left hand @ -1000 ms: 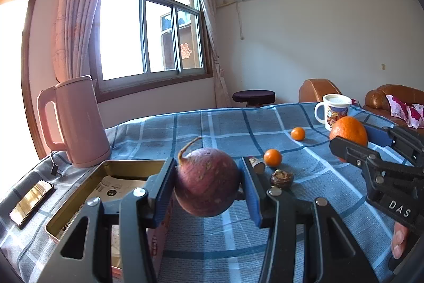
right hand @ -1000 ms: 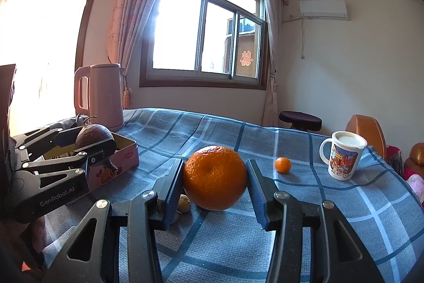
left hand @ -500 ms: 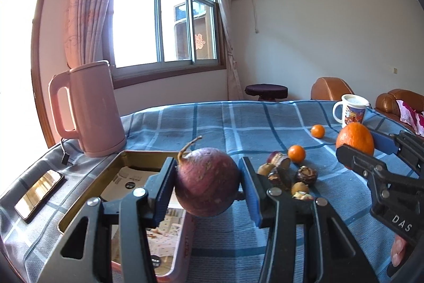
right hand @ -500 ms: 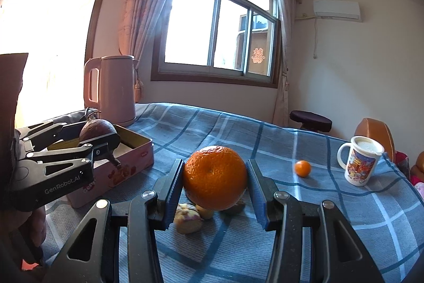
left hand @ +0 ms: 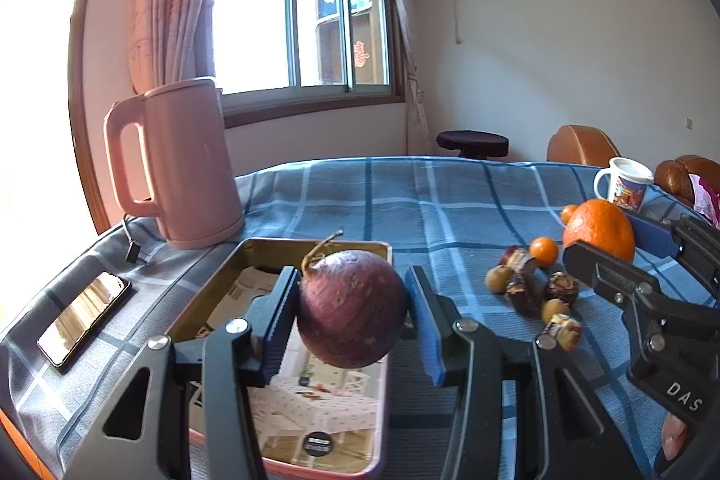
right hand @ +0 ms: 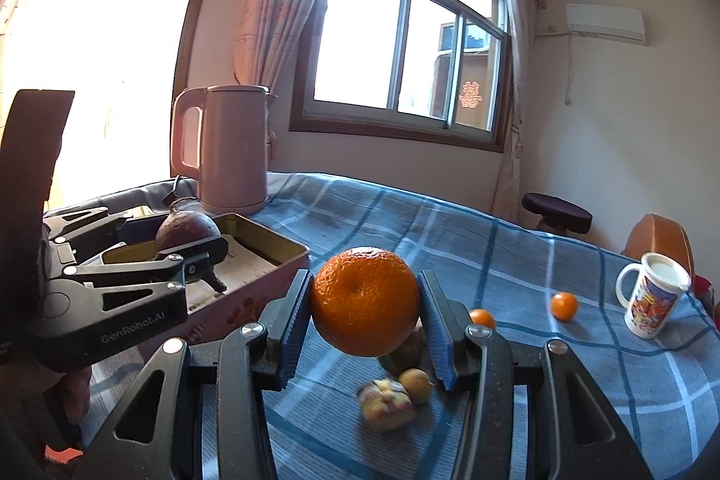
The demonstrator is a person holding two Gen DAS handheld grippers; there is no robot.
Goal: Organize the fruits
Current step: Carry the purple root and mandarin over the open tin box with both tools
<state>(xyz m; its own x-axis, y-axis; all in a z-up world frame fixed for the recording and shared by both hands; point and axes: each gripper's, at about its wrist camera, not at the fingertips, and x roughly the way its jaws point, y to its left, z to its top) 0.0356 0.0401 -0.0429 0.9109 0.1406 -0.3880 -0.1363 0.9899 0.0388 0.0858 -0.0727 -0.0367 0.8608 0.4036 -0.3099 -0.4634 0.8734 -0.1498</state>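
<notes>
Here both tools are loaded. The left tool [left hand: 353, 311] clamps a purple round fruit [left hand: 351, 307] with a curled stem, hanging over the open tin box [left hand: 310, 246] at the near left of the bench [left hand: 405, 192]. The right tool [right hand: 365, 316] grips a large orange [right hand: 365, 307], held above the cloth to the right of the box, with small loose fruits [right hand: 400, 388] lying beneath it. The step in hand appears to be carrying both fruits to the box. Next, the left tool likely needs to lower the purple fruit inside the walls and release; the orange must first travel left over the rim.
</notes>
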